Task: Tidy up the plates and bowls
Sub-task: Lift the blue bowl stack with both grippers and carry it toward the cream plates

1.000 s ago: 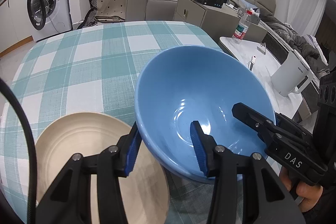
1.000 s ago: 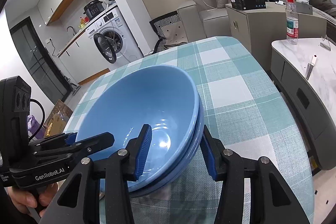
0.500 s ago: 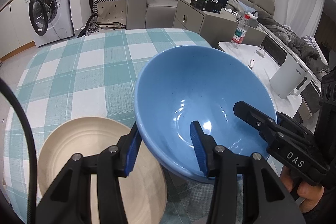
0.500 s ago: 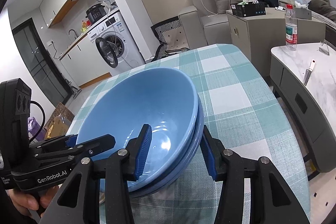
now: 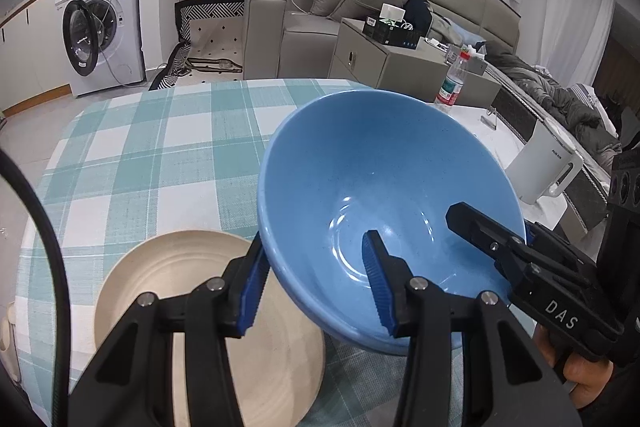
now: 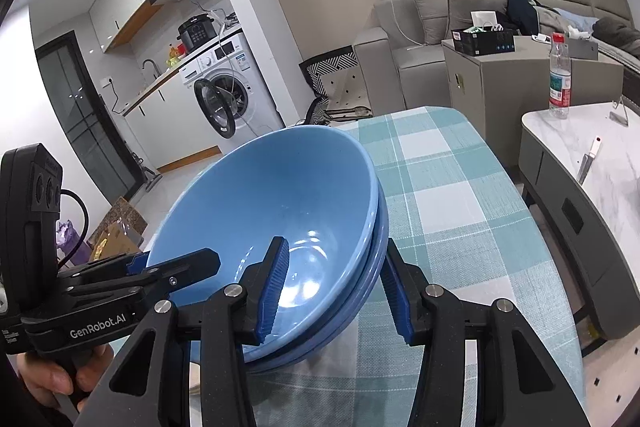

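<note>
Left wrist view: my left hand-held gripper point(image 5: 316, 287) clamped on rim of blue bowls point(image 5: 384, 187) — tilted above checked table point(image 5: 152, 155), cream plate point(image 5: 208, 327) beneath.
Right wrist view: my right hand-held gripper point(image 6: 336, 291) pinches opposite rim — two nested bowls.

**Readable lettering**

"DAS" in white on the black body of the right gripper point(image 5: 486, 227), seen in the left wrist view. "GenRobot.AI" in white on the black body of the left gripper point(image 6: 176, 265), seen in the right wrist view. Label print on the water bottle point(image 6: 559, 75), washing machine point(image 5: 105, 27) and white kettle point(image 5: 546, 163) too small to read.
</note>
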### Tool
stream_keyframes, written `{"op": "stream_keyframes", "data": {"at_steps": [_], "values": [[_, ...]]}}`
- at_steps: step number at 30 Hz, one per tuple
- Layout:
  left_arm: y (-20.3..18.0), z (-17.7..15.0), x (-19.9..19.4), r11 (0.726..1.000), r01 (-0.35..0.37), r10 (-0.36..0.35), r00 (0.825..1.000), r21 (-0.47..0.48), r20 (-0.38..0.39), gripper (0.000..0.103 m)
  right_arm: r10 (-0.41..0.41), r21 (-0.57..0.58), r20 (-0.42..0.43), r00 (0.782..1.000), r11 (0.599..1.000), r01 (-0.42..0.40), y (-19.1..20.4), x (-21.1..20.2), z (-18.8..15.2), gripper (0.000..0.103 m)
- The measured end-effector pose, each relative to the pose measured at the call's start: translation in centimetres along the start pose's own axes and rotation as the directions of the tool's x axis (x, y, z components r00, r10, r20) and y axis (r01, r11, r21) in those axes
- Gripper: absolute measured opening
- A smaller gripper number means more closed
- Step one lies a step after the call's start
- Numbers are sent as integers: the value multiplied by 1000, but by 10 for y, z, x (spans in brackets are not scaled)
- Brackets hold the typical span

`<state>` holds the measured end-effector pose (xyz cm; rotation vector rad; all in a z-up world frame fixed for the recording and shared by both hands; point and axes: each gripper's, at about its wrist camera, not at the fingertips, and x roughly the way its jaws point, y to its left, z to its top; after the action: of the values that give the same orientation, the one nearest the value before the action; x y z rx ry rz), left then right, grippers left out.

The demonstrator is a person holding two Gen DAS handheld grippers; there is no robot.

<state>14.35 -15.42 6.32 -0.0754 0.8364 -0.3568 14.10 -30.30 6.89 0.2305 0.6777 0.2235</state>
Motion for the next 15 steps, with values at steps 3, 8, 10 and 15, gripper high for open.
{"op": "stream_keyframes", "data": {"at_steps": [3, 8, 10, 15], "values": [[5, -1, -7, 1000, 5, -5, 1000, -3, 12, 46, -9, -19, 8, 1000, 1000, 10, 10, -6, 0, 48], [14, -3, -18, 1000, -7, 7, 999, -17, 31, 46, -18, -54, 13, 1000, 998, 19, 30, -11, -3, 48], [17, -4, -23, 1000, -11, 12, 999, -19, 43, 46, -14, -59, 17, 1000, 998, 14, 35, -13, -4, 48], [24, -6, -36, 1000, -21, 22, 998, -21, 64, 46, 1, -71, 25, 1000, 997, 1, 47, -18, -2, 48]]}}
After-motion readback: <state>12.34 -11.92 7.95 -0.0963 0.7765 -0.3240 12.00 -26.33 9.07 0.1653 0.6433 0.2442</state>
